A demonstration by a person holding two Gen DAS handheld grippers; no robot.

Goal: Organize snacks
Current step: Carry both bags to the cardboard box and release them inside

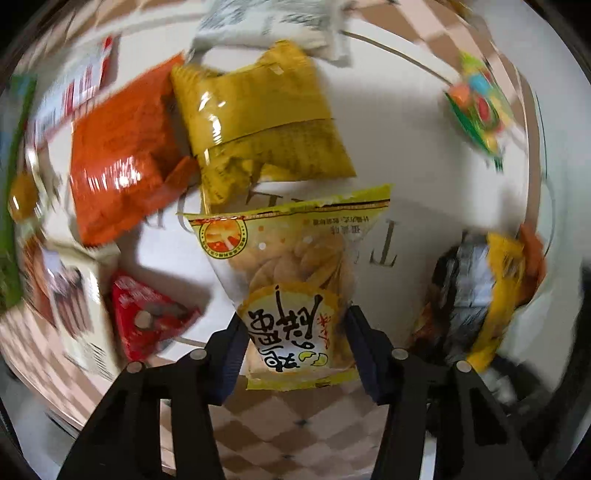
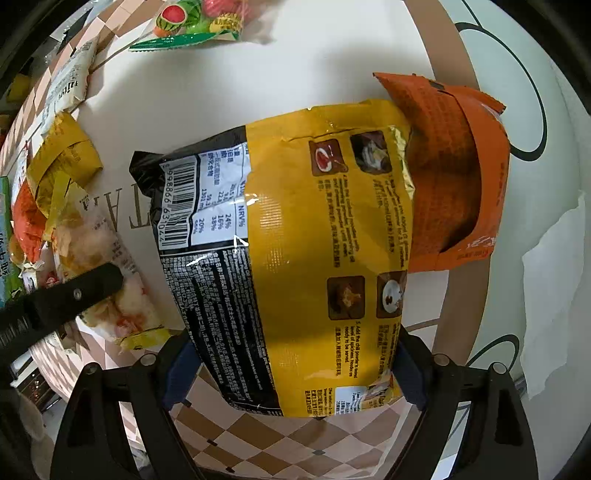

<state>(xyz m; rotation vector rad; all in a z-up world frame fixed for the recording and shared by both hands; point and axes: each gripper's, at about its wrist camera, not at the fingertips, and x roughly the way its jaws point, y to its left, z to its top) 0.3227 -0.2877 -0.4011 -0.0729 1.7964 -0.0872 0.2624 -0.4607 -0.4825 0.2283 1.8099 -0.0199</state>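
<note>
My left gripper is shut on a clear and yellow rice-cracker packet, held above the white table. My right gripper is shut on a large yellow and black noodle packet with a barcode, lifted over the table. That packet also shows blurred at the right of the left wrist view. An orange packet lies just beyond it. The left gripper's finger and its cracker packet appear at the left of the right wrist view.
An orange packet, a mustard packet, a white packet, a red packet and a box lie on the table. A fruit-candy bag lies far back. A white tissue lies right.
</note>
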